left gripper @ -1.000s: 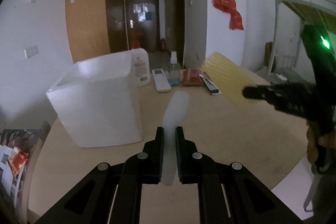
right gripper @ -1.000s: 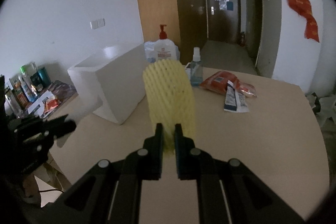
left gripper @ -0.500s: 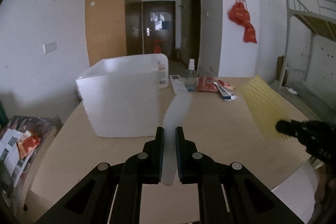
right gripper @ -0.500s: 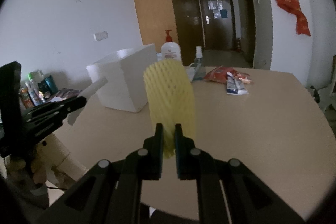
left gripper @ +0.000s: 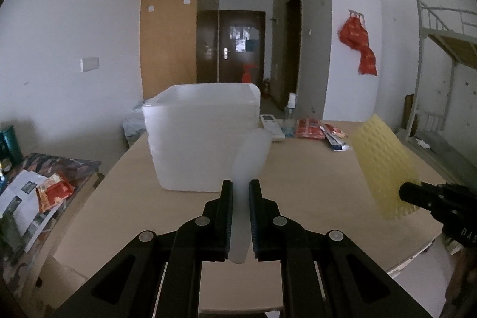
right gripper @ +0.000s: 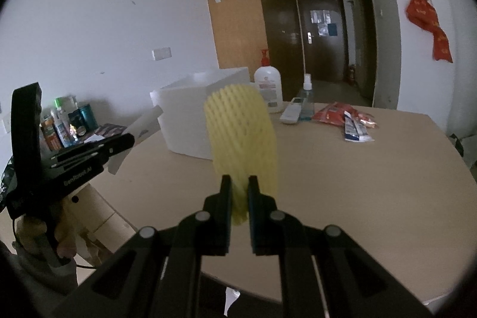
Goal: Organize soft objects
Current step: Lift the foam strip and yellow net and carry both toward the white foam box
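Grippers both loaded, above table [left gripper: 313,169].
Left gripper [left gripper: 240,192] clamps white foam strip [left gripper: 249,157], white box [left gripper: 202,136] just ahead-left. Right gripper [right gripper: 239,189] pinches yellow foam net [right gripper: 243,136], box beyond it, left.

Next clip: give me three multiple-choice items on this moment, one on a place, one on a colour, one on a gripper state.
1. Where is the white foam box?
A. on the table
B. on the floor
C. on the bunk bed

2. What colour is the foam net?
A. red
B. yellow
C. blue

3. What is the left gripper doing?
A. open, empty
B. shut on the white foam strip
C. shut on a bottle

Key: A, the box stands on the table; B, the mesh is pale yellow; B, the strip sits clamped between its fingers.
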The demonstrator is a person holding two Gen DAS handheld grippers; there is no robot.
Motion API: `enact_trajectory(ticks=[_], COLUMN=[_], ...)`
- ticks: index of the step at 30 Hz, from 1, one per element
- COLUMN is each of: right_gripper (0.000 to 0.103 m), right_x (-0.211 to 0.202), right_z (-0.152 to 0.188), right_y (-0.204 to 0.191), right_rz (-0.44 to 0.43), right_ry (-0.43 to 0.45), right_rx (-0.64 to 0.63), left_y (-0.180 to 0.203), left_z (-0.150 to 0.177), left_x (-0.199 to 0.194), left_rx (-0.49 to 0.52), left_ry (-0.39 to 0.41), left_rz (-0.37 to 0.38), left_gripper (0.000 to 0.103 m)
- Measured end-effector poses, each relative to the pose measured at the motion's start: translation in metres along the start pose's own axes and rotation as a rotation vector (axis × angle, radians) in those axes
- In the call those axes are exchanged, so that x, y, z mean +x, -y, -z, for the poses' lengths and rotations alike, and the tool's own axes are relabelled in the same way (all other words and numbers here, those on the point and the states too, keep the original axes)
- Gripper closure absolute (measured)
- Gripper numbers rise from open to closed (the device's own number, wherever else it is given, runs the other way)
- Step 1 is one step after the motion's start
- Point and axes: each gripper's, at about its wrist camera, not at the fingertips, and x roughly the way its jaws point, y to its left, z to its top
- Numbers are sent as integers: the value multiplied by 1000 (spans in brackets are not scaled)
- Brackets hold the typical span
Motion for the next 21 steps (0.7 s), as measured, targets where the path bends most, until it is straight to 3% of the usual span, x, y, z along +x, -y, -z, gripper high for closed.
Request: enact_trajectory(ticks=[16, 21], right_gripper=[90, 90], right_x=[22, 30], right_z=[-14, -20], right_y=[-54, -59], right_rz=[-154, -165], right_ry=[-1, -6], right_rx=[-96, -102], left_y=[-42, -49], left_z=[-2, -4], left_x=[-30, -31], left_rx=[-65, -74], left_ry=[62, 65], left_rz=[-146, -155], left_gripper=[92, 92])
